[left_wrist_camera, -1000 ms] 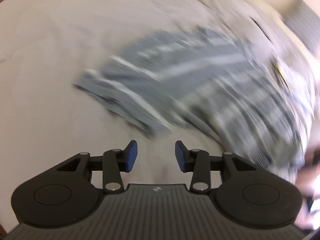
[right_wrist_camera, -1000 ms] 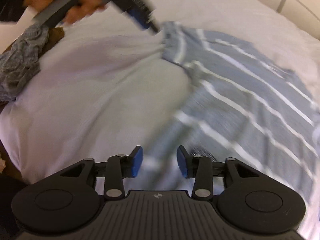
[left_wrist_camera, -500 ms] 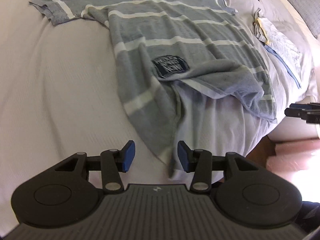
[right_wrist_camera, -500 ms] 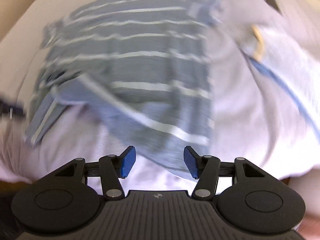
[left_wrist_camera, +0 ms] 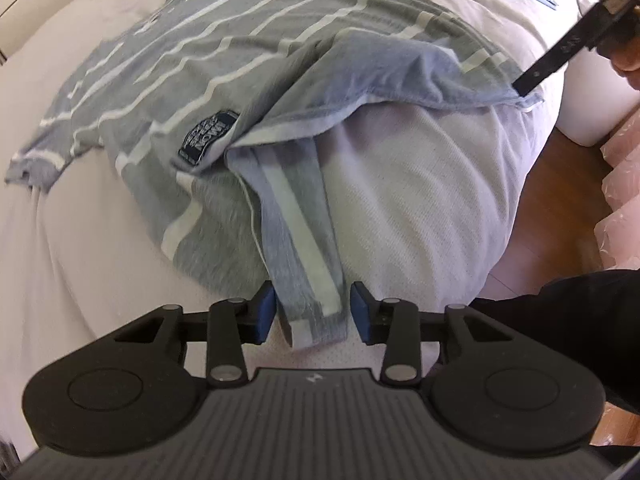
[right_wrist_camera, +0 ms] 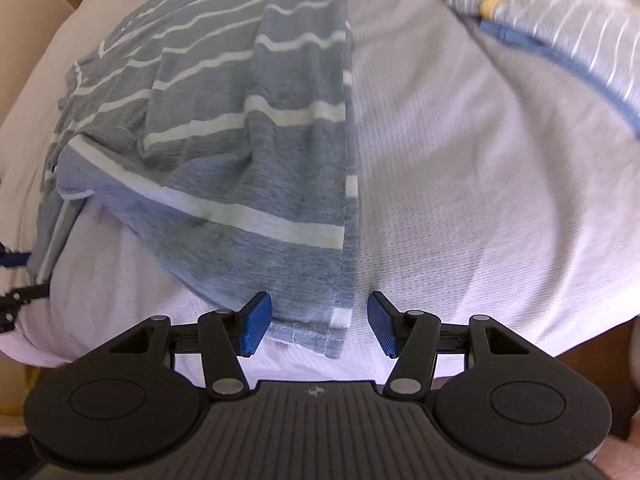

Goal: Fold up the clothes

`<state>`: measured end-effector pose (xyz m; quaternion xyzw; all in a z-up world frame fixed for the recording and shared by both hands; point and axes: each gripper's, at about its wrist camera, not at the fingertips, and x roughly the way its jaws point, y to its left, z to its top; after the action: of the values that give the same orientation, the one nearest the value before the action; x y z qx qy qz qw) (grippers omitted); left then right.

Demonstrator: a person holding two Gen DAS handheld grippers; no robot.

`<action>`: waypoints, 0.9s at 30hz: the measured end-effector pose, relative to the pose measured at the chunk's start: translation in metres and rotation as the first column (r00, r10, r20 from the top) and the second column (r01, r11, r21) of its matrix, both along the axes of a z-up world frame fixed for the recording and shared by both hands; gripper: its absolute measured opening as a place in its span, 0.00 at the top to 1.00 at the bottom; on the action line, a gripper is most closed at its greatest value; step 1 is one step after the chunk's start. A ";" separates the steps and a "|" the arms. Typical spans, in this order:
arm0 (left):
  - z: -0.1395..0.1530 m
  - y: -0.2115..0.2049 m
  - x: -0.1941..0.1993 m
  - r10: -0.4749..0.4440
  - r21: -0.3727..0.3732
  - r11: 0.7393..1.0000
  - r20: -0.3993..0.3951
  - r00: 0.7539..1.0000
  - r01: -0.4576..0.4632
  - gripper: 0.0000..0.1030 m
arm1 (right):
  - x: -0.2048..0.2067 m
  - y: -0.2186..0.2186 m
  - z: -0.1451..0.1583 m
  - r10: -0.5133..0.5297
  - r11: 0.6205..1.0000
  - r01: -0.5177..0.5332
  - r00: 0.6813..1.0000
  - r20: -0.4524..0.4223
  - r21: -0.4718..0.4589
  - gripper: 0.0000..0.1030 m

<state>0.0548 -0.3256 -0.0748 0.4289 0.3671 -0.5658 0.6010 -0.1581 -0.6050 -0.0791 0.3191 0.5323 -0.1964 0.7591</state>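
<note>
A grey-blue T-shirt with white stripes lies spread on a white bed, its hem rumpled and partly folded back near the bed's edge. My left gripper is open, its blue pads on either side of one bottom corner of the shirt. My right gripper is open around the other bottom corner. The shirt also shows in the right wrist view. The right gripper's finger shows at the top right of the left wrist view.
The white bed drops off just below both grippers. A second light garment with blue and yellow trim lies further back on the bed. Wood floor and pink plastic-wrapped bundles lie beside the bed.
Both grippers have swung down to the shirt's hem at the bed's edge, and each now has a bottom corner between its open fingers. The view has steadied from blur.
</note>
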 end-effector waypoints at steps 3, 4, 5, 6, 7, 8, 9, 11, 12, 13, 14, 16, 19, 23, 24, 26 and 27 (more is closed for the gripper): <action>-0.004 -0.003 -0.001 -0.003 0.009 1.000 0.021 1.000 0.003 0.87 | -0.003 -0.006 -0.008 -0.051 0.998 0.051 0.999 0.009 0.036 0.56; -0.004 -0.003 -0.001 -0.002 0.011 1.000 0.024 1.000 0.001 0.93 | -0.004 -0.007 -0.009 -0.065 0.997 0.065 0.998 0.005 0.047 0.62; -0.002 -0.003 -0.001 -0.002 0.007 1.000 0.021 1.000 0.001 0.99 | -0.003 -0.008 -0.008 -0.062 0.997 0.062 0.998 -0.001 0.051 0.83; 0.002 -0.002 -0.001 -0.003 -0.003 1.000 0.017 1.000 0.003 0.99 | -0.003 -0.010 -0.008 -0.059 0.997 0.059 0.998 -0.008 0.055 1.00; 0.008 0.000 -0.002 -0.012 -0.018 1.000 0.006 1.000 0.012 1.00 | -0.002 -0.010 -0.007 -0.051 0.997 0.051 0.999 -0.017 0.054 1.00; 0.016 0.002 -0.003 -0.025 -0.038 0.999 -0.009 1.000 0.025 1.00 | 0.000 -0.009 -0.002 -0.026 0.999 0.027 0.999 -0.033 0.038 1.00; 0.024 0.005 -0.006 -0.060 -0.049 0.997 -0.021 0.998 0.058 1.00 | 0.001 -0.008 0.006 0.001 1.000 0.000 0.999 -0.049 0.015 1.00; 0.036 0.013 -0.014 -0.168 -0.047 0.985 -0.035 0.985 0.166 1.00 | -0.001 -0.009 0.025 0.054 0.997 -0.058 0.995 -0.087 -0.049 1.00; 0.038 0.018 -0.018 -0.231 -0.030 0.973 -0.040 0.972 0.230 1.00 | -0.003 -0.011 0.036 0.077 0.992 -0.088 0.990 -0.118 -0.094 1.00; 0.038 0.023 -0.021 -0.276 -0.010 0.961 -0.042 0.960 0.276 1.00 | -0.007 -0.014 0.046 0.090 0.985 -0.109 0.985 -0.145 -0.133 1.00; 0.035 0.027 -0.023 -0.308 0.019 0.951 -0.033 0.951 0.308 1.00 | -0.012 -0.018 0.053 0.091 0.979 -0.118 0.982 -0.168 -0.164 1.00; 0.024 0.035 -0.025 -0.377 0.101 0.922 0.018 0.926 0.374 1.00 | -0.020 -0.029 0.062 0.076 0.972 -0.119 0.975 -0.209 -0.203 1.00; 0.023 0.040 -0.028 -0.422 0.130 0.901 0.033 0.906 0.415 1.00 | -0.019 -0.038 0.059 0.092 0.956 -0.160 0.960 -0.265 -0.247 1.00; 0.026 0.044 -0.031 -0.465 0.152 0.877 0.034 0.885 0.455 1.00 | -0.011 -0.045 0.046 0.125 0.938 -0.219 0.937 -0.326 -0.269 1.00; 0.027 0.046 -0.032 -0.475 0.157 0.871 0.034 0.879 0.465 1.00 | -0.009 -0.046 0.042 0.134 0.936 -0.230 0.932 -0.336 -0.265 1.00; 0.028 0.048 -0.034 -0.496 0.168 0.858 0.034 0.867 0.485 1.00 | -0.010 -0.045 0.035 0.149 0.943 -0.238 0.927 -0.343 -0.233 1.00; 0.029 0.049 -0.035 -0.507 0.173 0.852 0.034 0.861 0.494 1.00 | -0.010 -0.044 0.033 0.155 0.948 -0.237 0.927 -0.341 -0.212 1.00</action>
<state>0.0198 -0.2763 -0.0456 0.5779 0.2628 -0.6544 0.4108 -0.1684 -0.6490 -0.0459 0.1298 0.6487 -0.2334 0.7127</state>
